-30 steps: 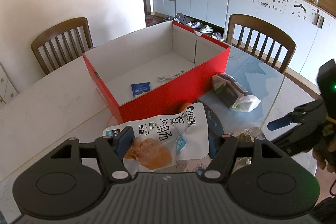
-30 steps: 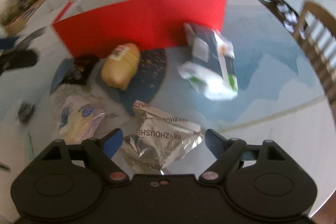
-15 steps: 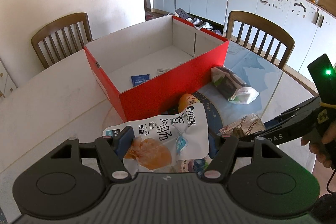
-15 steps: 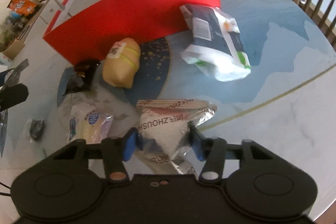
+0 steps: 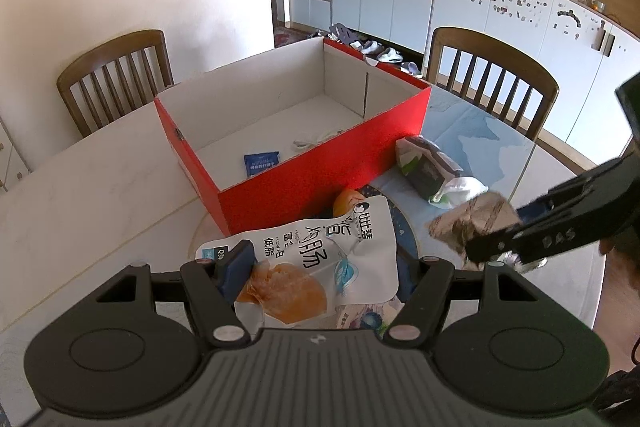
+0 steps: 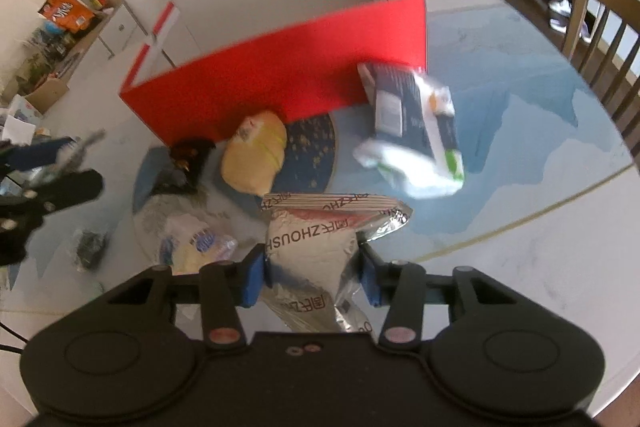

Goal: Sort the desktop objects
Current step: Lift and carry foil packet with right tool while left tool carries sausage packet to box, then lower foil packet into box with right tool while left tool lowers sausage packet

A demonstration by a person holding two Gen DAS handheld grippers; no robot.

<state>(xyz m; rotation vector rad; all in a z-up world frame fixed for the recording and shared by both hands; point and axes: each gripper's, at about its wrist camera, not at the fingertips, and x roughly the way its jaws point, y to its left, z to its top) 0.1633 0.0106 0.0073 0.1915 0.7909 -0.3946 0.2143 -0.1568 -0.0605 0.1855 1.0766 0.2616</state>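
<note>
Before the red box point(image 5: 320, 183) on the table point(image 5: 80, 195), the left gripper point(image 5: 320, 277) grips a white pouch point(image 5: 320, 251), while the right gripper point(image 6: 316, 275), jaws closing, apparently pinches a foil packet point(image 6: 316, 239).

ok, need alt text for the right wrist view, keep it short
The right gripper, jaws closing, has a crinkled silver foil snack packet between its blue pads, just above a round pale table. Behind stand an open red cardboard box, a yellow wrapped bun and a dark-and-white plastic pack. The left gripper enters at left.
</note>
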